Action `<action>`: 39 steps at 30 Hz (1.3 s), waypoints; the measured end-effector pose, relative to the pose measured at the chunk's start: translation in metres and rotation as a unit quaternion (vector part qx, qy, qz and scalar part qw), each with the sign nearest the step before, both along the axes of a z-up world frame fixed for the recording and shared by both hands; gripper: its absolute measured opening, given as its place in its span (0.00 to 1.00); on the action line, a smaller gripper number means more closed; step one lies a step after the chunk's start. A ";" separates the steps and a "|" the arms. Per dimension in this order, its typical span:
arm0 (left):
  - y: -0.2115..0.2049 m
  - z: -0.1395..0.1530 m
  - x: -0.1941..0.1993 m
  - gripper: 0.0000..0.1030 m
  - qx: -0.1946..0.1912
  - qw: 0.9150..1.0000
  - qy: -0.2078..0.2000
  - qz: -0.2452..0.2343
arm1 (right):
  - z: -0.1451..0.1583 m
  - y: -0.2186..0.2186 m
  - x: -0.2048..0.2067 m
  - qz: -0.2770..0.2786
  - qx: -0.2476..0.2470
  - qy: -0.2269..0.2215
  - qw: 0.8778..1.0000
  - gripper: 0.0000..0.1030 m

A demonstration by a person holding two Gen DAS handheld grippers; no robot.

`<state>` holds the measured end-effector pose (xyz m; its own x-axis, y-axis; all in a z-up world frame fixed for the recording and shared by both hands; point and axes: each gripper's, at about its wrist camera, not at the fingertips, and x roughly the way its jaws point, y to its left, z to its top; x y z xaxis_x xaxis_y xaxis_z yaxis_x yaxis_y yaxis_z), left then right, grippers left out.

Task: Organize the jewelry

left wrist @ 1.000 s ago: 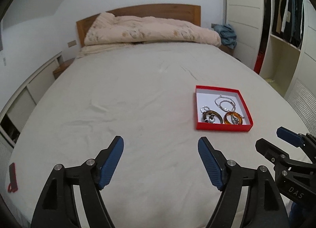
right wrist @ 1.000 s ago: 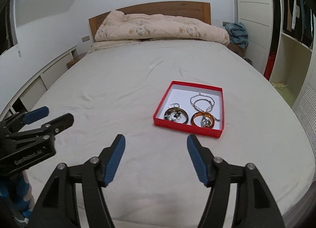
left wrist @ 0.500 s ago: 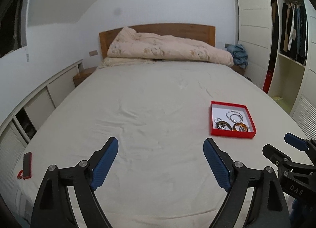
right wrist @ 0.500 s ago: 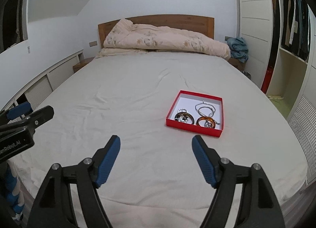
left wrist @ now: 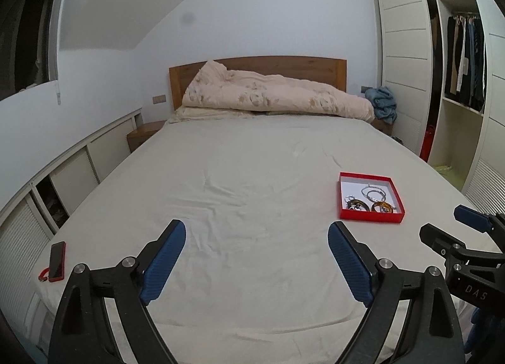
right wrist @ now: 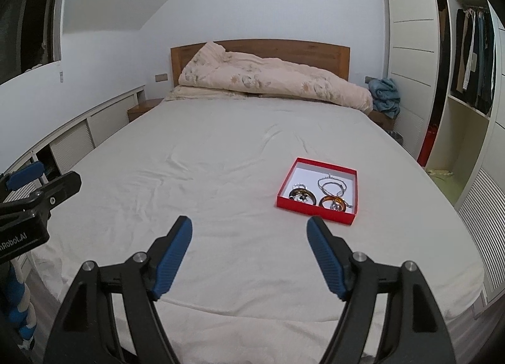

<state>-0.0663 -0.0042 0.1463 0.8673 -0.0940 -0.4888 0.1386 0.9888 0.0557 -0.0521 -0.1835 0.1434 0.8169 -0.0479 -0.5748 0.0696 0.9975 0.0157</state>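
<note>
A red box (left wrist: 372, 217) with a white inside lies on the bed's right half; it also shows in the right wrist view (right wrist: 315, 210). In it lie a dark bangle (right wrist: 303, 197), an amber bangle (right wrist: 334, 201) and a silver bracelet (right wrist: 331, 184). My left gripper (left wrist: 256, 261) is open and empty over the foot of the bed, well left of the box. My right gripper (right wrist: 249, 253) is open and empty, short of the box and a little to its left. Each gripper shows at the edge of the other's view.
The bed's white sheet (left wrist: 252, 181) is bare around the box. A rolled duvet (left wrist: 274, 96) lies at the headboard. A red phone (left wrist: 56, 261) lies at the bed's near left corner. A wardrobe (right wrist: 467, 80) stands right, low cabinets (left wrist: 63, 181) left.
Both grippers have pulled back from the box and lifted, so the bed and room look farther away. Both stay open. The box and jewelry have not moved.
</note>
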 end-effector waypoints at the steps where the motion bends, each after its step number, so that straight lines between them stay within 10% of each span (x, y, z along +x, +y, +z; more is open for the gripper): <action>1: 0.001 0.001 -0.002 0.88 0.000 1.000 -0.001 0.000 | 0.001 0.002 -0.003 0.001 0.000 -0.001 1.000 0.72; 39: 0.001 -0.011 -0.017 0.91 0.001 1.000 0.009 -0.003 | -0.013 -0.006 -0.021 -0.016 -0.011 -0.012 1.000 0.79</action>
<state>-0.0835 -0.0035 0.1351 0.8578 -0.0987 -0.5045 0.1461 0.9877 0.0551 -0.0730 -0.1890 0.1305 0.8281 -0.0869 -0.5538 0.1017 0.9948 -0.0040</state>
